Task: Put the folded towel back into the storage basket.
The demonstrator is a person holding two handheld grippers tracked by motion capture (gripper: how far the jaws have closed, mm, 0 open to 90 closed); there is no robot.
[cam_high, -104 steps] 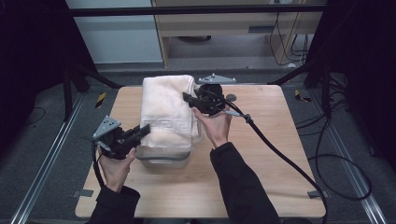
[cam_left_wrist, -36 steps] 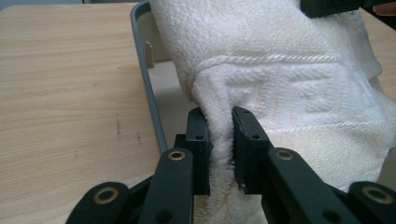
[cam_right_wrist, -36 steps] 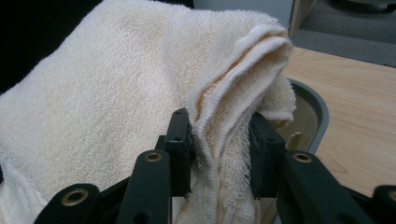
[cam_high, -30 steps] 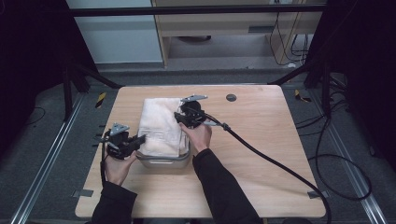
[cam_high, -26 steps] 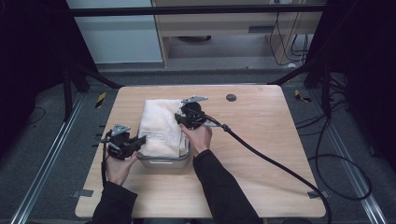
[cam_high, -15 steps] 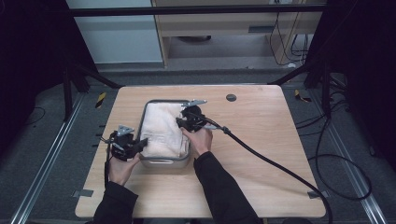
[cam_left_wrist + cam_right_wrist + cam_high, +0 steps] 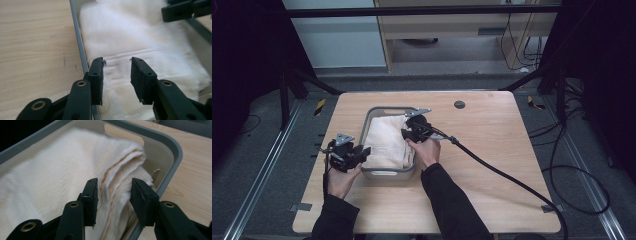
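Observation:
A cream towel [image 7: 384,140] lies folded inside a grey bin [image 7: 377,111] on the wooden table. My left gripper [image 7: 364,151] is at the bin's left rim [image 7: 78,42], open, its jaws over the towel's [image 7: 125,32] near edge with nothing pinched. My right gripper [image 7: 405,134] reaches in from the bin's right side. Its jaws stand open and straddle the bunched folds of the towel [image 7: 50,177] beside the bin's wall [image 7: 172,147]. My left gripper [image 7: 116,75] and right gripper [image 7: 113,195] show a wide gap. The right gripper's jaws [image 7: 185,10] appear far off in the left gripper view.
A thick black cable [image 7: 512,180] trails from the right gripper across the table to its right edge. A small dark round hole [image 7: 459,104] sits behind the bin. Bare wood lies to the right of the bin and along the front edge.
The towel, earlier draped over the bin's rim, now sits down inside it with the rim exposed. The right gripper has moved in over the bin's right side; the left has shifted slightly.

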